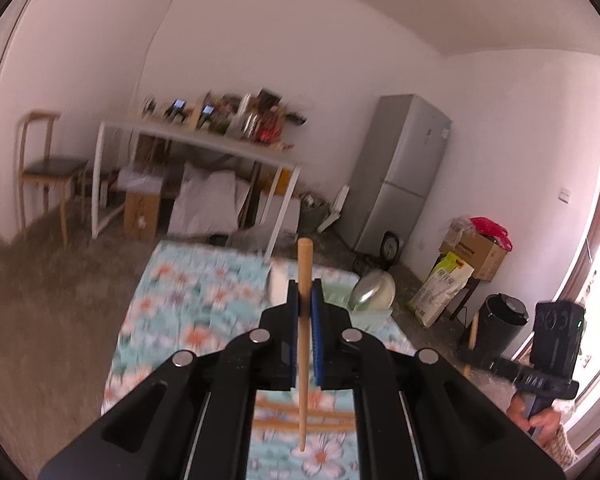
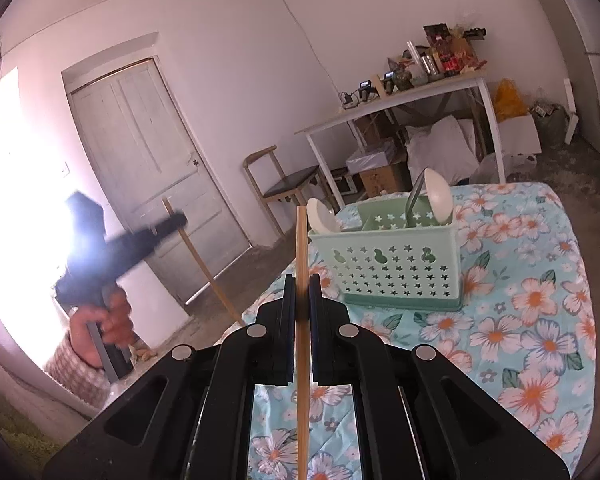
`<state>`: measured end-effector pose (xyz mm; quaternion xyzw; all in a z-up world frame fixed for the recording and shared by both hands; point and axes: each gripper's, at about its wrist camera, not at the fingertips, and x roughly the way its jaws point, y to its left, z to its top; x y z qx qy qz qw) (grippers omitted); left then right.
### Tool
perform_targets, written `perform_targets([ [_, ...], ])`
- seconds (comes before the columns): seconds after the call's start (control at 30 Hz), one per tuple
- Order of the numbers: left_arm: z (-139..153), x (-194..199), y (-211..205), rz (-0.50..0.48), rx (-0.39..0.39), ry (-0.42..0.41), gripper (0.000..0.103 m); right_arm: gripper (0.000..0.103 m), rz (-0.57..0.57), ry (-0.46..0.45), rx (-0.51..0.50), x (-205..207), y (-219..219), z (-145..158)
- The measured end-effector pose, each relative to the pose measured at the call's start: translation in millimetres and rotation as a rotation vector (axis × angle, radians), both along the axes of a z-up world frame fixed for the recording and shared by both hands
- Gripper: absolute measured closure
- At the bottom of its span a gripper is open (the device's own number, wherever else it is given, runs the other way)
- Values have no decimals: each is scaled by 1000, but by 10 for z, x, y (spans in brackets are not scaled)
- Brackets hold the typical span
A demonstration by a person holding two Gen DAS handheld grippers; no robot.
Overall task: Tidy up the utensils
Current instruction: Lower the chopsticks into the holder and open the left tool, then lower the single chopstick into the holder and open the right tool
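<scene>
I am looking into a white-walled room with a grey fridge (image 1: 400, 172) at about two o'clock in my left view, a white side table (image 2: 400, 100) piled with clutter at one o'clock in my right view, and a pale panelled door (image 2: 152, 160) at ten o'clock there. Below me lies the table (image 2: 532, 264) under a turquoise cloth printed with orange-centred flowers. On it, at one o'clock in the right view, stands a green perforated basket (image 2: 388, 264) with two white spoons (image 2: 440, 196) leaning upright in its compartments.

My left gripper (image 1: 305, 292) is clamped on a wooden chopstick (image 1: 304, 336), whose long axis runs straight from twelve to six o'clock, thick end up, thin tip down over the cloth. Two more sticks (image 1: 320, 420) lie crosswise on the cloth beneath it. My right gripper (image 2: 302, 286) is likewise closed on a second chopstick (image 2: 302, 320), also standing twelve to six between the pads. In the right view the other gripper's stick slants from eleven down to five o'clock, the image blurred.
</scene>
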<state>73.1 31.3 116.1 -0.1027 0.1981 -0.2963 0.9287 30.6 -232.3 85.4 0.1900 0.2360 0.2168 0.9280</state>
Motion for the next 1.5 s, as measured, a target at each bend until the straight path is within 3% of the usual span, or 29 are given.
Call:
perform_targets([
  [0.33, 766, 202, -336, -47, -48, -237, 98, 99, -1, -14, 16, -18, -57, 16],
  [0.5, 879, 446, -557, -61, -77, -278, 98, 98, -14, -16, 23, -28, -129, 29],
  [0.67, 717, 773, -820, -46, -57, -264, 98, 99, -26, -6, 32, -9, -192, 8],
  [0.83, 314, 1114, -1095, -31, 1, -203, 98, 98, -39, 12, 35, 22, -241, -17],
  [0.97, -80, 1389, -1202, -8, 56, -85, 98, 98, -47, 29, 33, 62, -272, -31],
  [1.13, -298, 1457, -1188, -16, 57, -3, 97, 98, -53, 38, 14, 129, -293, 11],
  [1.2, -304, 1428, -1180, -19, 68, -2, 87, 98, -56, 32, 1, 173, -299, 58],
  [1.27, -287, 1392, -1154, -14, 74, -2, 61, 98, -58, 18, -11, 231, -295, 127],
  [1.5, -194, 1071, -889, 5, 71, -41, 40, 99, -82, -72, -54, 554, -277, 480],
])
